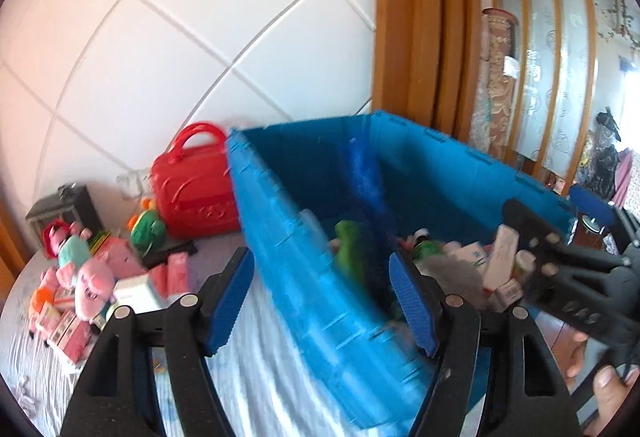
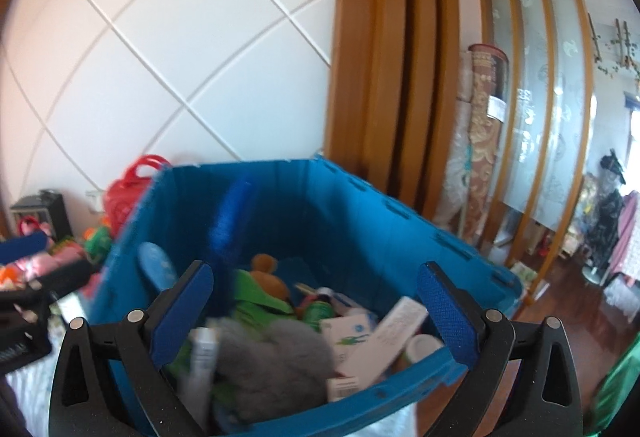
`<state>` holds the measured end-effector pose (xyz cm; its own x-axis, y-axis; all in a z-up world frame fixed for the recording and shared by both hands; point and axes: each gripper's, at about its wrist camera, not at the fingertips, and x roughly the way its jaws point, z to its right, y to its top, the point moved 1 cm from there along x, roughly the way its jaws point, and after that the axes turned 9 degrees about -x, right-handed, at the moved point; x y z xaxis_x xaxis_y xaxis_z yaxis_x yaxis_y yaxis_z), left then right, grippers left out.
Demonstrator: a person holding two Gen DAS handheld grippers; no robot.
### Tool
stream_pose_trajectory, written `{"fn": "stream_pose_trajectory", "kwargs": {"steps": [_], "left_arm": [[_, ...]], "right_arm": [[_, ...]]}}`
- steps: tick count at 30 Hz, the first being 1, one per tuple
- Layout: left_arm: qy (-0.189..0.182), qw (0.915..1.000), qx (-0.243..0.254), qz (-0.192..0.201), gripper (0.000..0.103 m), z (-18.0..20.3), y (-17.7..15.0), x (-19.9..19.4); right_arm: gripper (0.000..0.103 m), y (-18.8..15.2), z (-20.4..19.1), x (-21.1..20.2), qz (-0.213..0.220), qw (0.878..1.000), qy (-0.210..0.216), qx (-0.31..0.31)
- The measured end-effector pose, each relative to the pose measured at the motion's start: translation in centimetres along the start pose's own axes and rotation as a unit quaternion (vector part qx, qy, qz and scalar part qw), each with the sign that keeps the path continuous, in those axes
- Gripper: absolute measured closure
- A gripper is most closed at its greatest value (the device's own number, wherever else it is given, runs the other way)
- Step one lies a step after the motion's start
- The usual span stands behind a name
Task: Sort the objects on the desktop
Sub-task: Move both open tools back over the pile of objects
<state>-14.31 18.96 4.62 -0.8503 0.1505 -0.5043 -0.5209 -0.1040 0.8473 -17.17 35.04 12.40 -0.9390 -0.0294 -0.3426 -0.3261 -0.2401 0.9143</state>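
While both grippers hang released and empty, left gripper (image 1: 322, 301) astride the blue crate's (image 1: 280, 237) near wall, right gripper (image 2: 316, 315) above its contents, a white box (image 2: 394, 333) inside leans rightward.

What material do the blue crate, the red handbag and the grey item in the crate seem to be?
Blue crate: rigid moulded plastic, with ribs and slots, slight sheen. Red handbag: probably hard glossy plastic, with an embossed pattern and moulded handles. Grey item: looks like soft fuzzy plush or fabric; blur leaves this uncertain.
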Motion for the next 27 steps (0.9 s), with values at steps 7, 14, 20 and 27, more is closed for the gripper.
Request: {"fn": "stream_pose_trajectory", "kwargs": {"steps": [7, 14, 20, 27], "left_arm": [[0.031, 0.9987, -0.04, 0.004, 0.033, -7.4, -1.2, -1.6], [0.106, 0.9918, -0.07, -0.008, 0.033, -16.4, -3.8, -2.6], [0.173, 0.9768, -0.11, -0.062, 0.033, -24.8, -7.0, -2.1], [0.226, 0.953, -0.157, -0.126, 0.033, -33.5, -11.5, -0.5]], "right_arm": [[0.0, 1.5, -5.5, -2.1, 0.027, 0.999, 0.041, -0.017], [0.0, 2.6, -12.7, -4.0, 0.066, 0.991, 0.101, -0.059], [0.0, 2.3, -20.3, -2.7, 0.046, 0.978, 0.182, -0.09], [0.0, -0.4, -29.5, 2.6, -0.038, 0.958, 0.259, -0.116]]}}
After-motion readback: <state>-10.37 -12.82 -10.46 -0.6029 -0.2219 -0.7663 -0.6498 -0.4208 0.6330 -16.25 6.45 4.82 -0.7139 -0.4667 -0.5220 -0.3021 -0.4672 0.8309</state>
